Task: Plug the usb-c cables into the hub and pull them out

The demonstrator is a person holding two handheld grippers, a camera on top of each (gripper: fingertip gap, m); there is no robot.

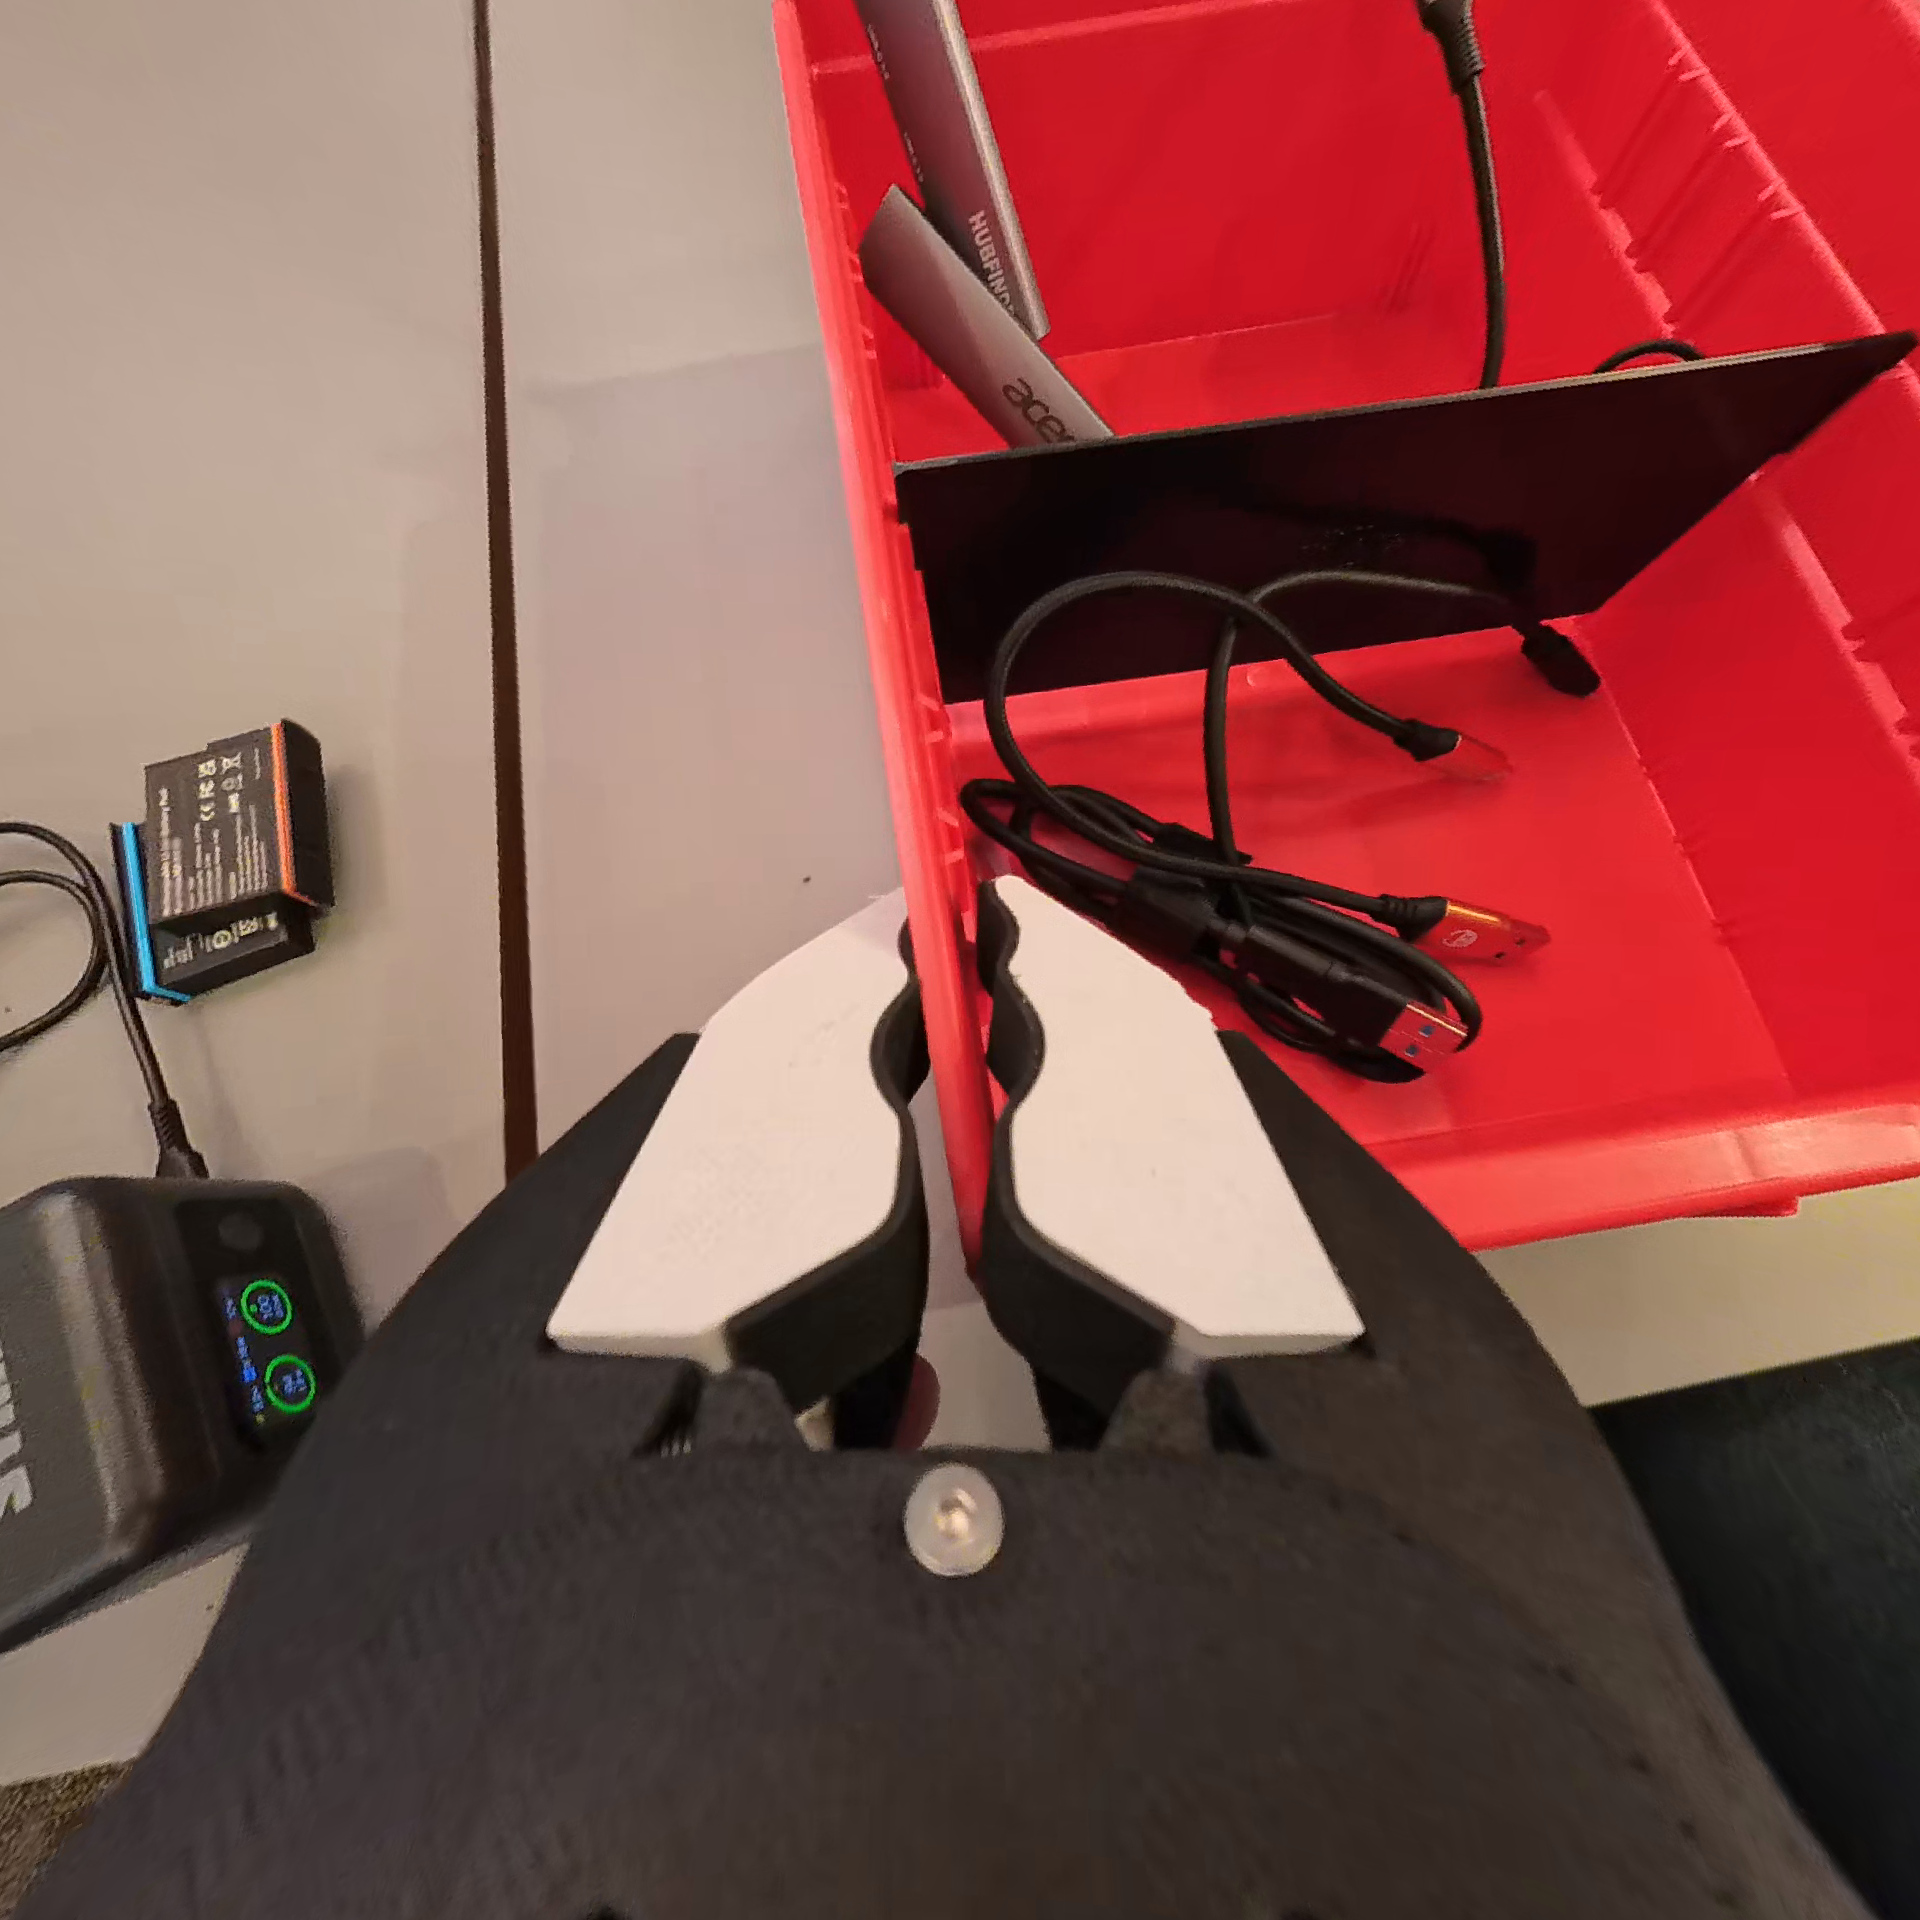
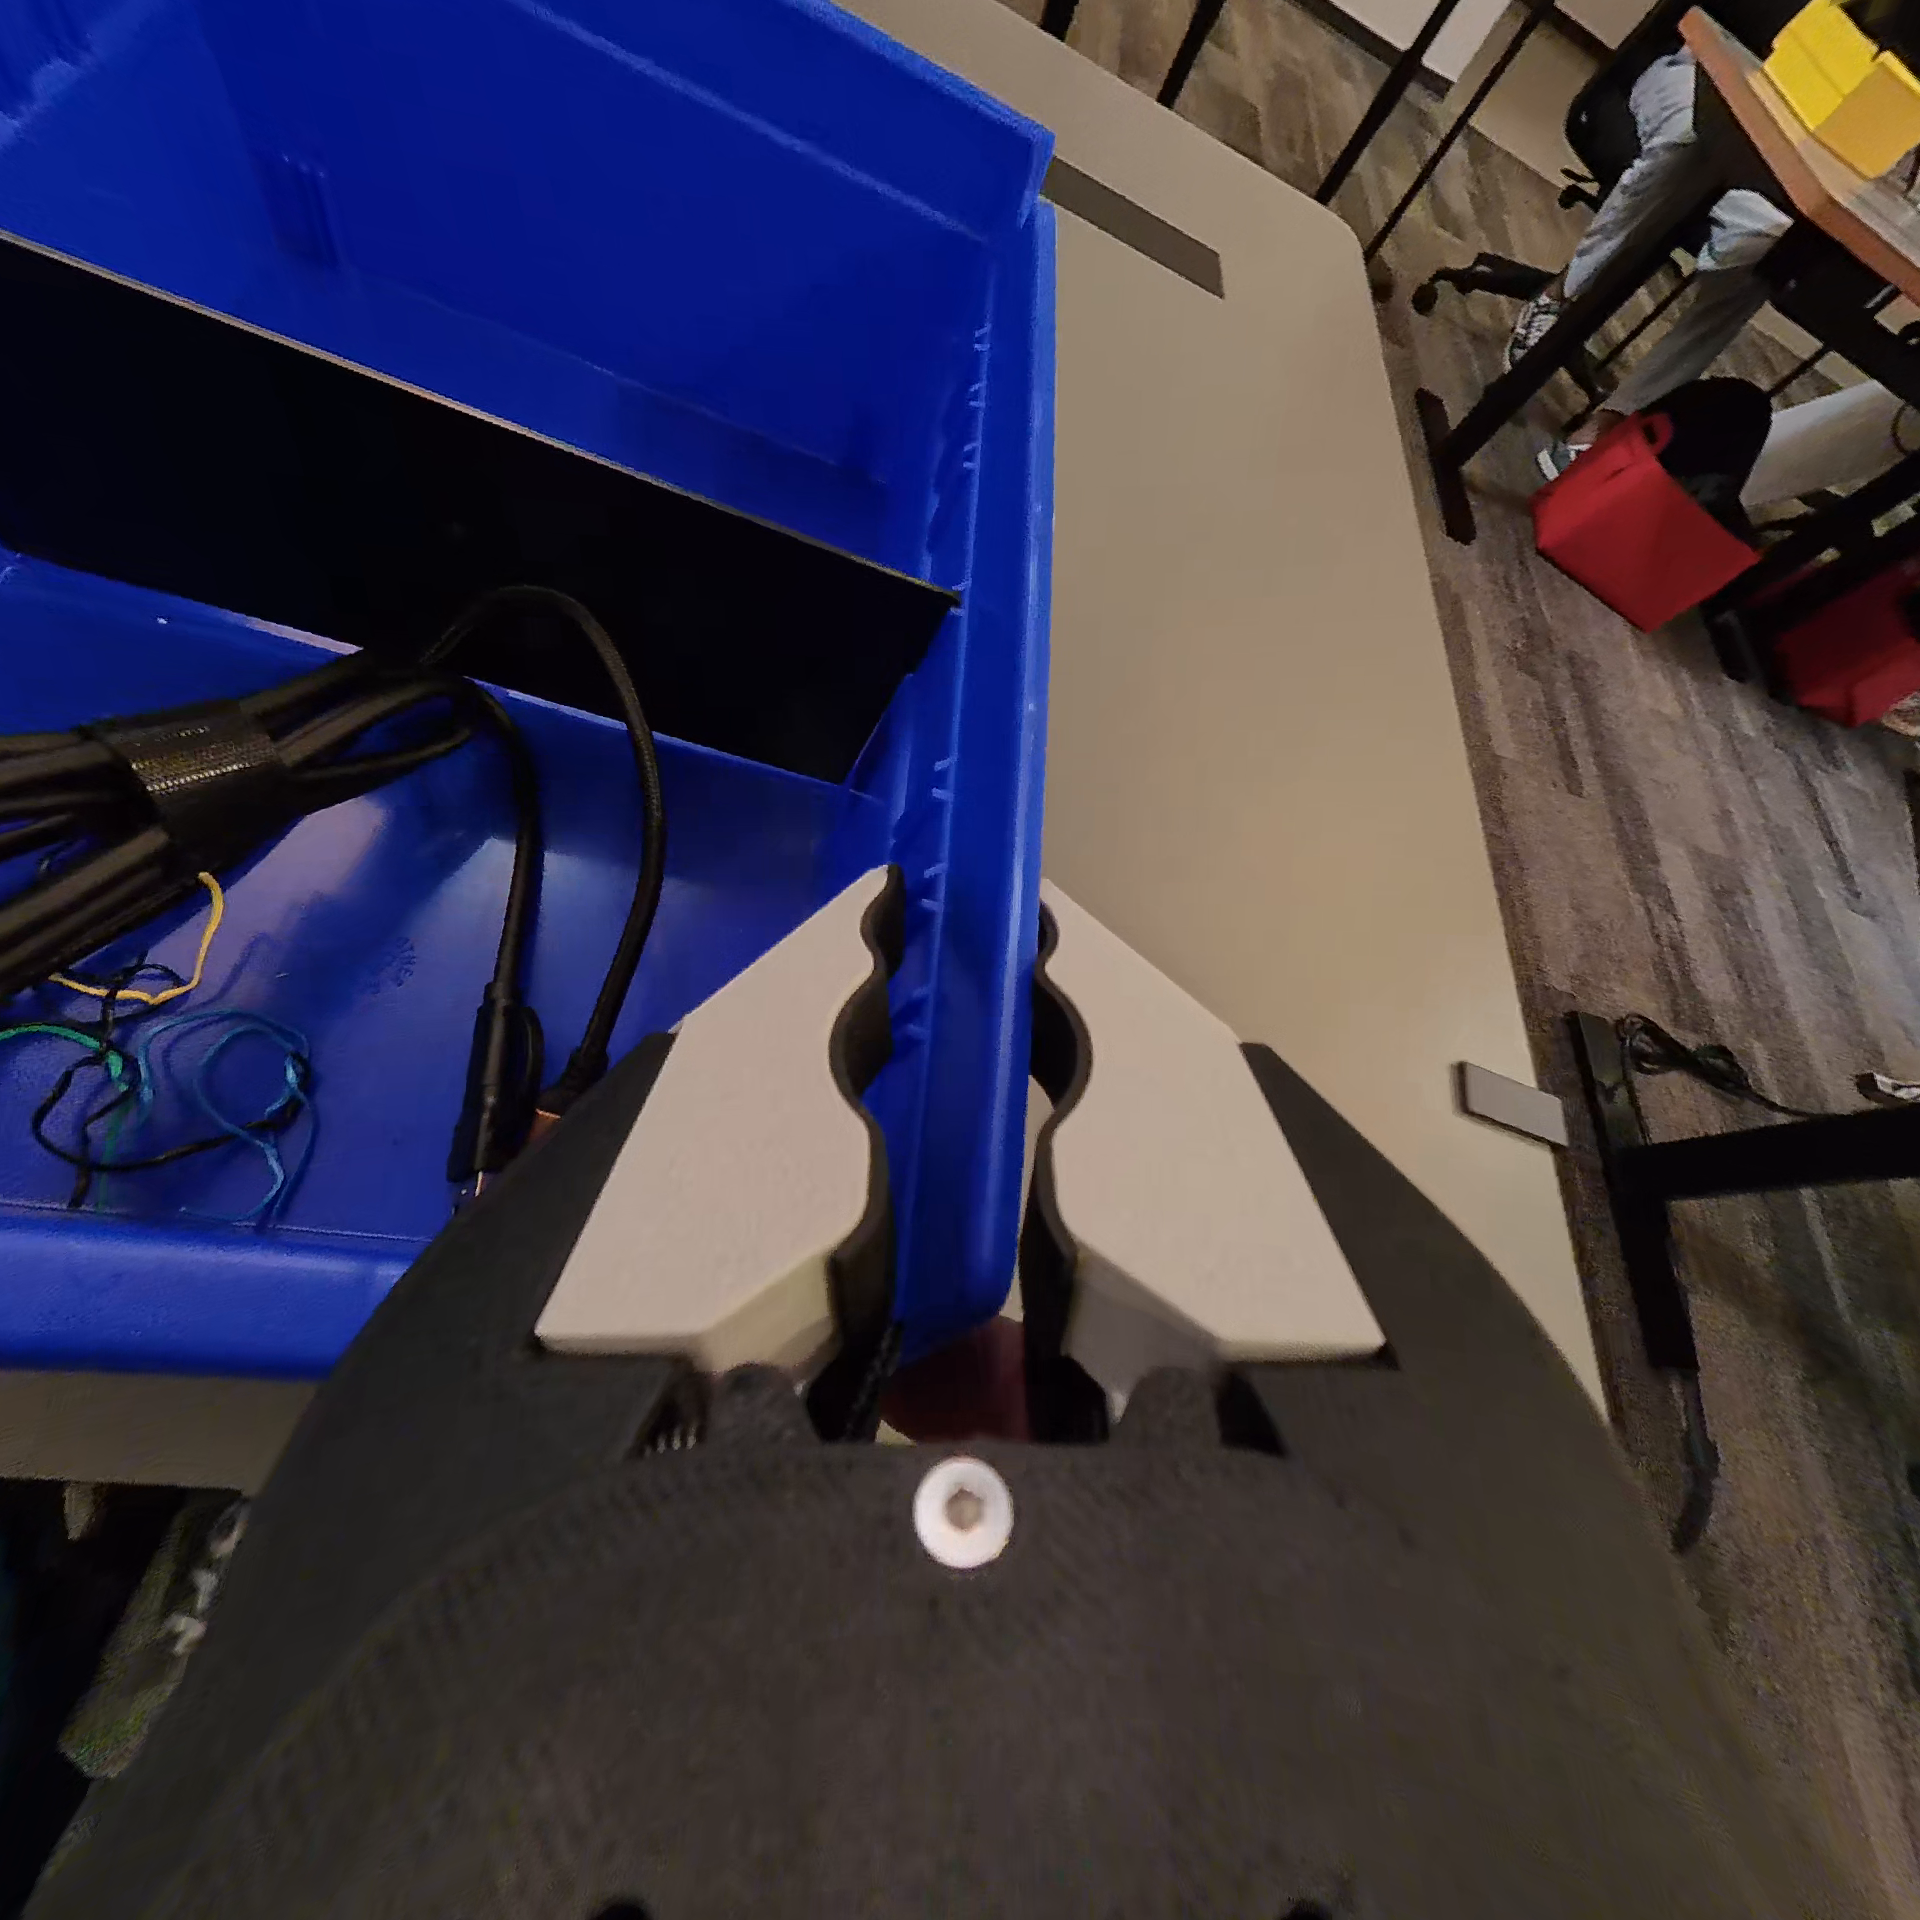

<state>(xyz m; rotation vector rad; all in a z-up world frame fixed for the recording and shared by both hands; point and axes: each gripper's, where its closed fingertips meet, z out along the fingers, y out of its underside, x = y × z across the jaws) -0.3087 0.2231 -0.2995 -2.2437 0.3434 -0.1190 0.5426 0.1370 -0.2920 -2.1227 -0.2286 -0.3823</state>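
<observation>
My left gripper (image 1: pixel 948 914) is shut on the left wall of a red bin (image 1: pixel 914 665), one finger outside and one inside. In the bin's near compartment lie black cables (image 1: pixel 1195 894) with red USB plugs. Two grey hubs (image 1: pixel 987 301) lean in the far compartment behind a black divider (image 1: pixel 1351 520). My right gripper (image 2: pixel 961 914) is shut on the right wall of a blue bin (image 2: pixel 971 727). Inside that bin lie bundled black cables (image 2: pixel 177 769), loose cable ends (image 2: pixel 582 935) and thin coloured wires (image 2: pixel 156 1081), in front of a black divider (image 2: pixel 468 540).
Both bins stand on a pale grey table (image 1: pixel 312 416). Left of the red bin lie two camera batteries (image 1: pixel 223 862) and a black charger (image 1: pixel 135 1382) with a lit display. Right of the blue bin the table edge (image 2: pixel 1455 727) drops to carpet, with red bags (image 2: pixel 1642 520) and a seated person beyond. About 85 cm separates my left fingertips from my right. My left tips are roughly 15 cm from the black charger (image 1: pixel 135 1382).
</observation>
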